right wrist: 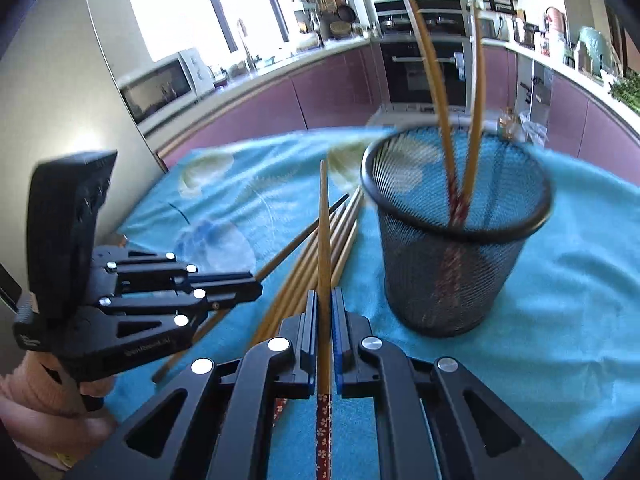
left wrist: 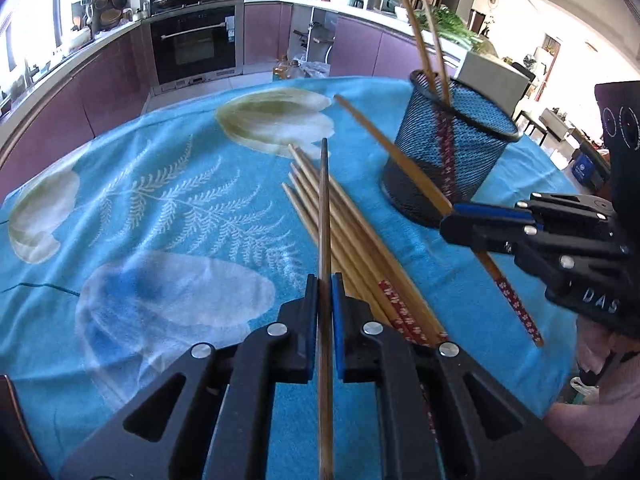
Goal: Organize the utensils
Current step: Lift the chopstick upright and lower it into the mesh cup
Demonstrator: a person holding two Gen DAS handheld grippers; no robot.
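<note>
Left tongs [left wrist: 325, 280] are clamped on a plain brown chopstick [left wrist: 325, 208] that runs forward between the pads. Right tongs [right wrist: 325, 296] are likewise closed on a chopstick [right wrist: 324, 240] with a red flowered end. Only the left view shows that stick's whole length, slanting above the blue cloth [left wrist: 160, 200] beside the cup [left wrist: 448, 152]. Only the right view looks into the mesh cup, where two sticks [right wrist: 456, 120] lean. More chopsticks [left wrist: 360, 248] lie bundled on the tabletop
</note>
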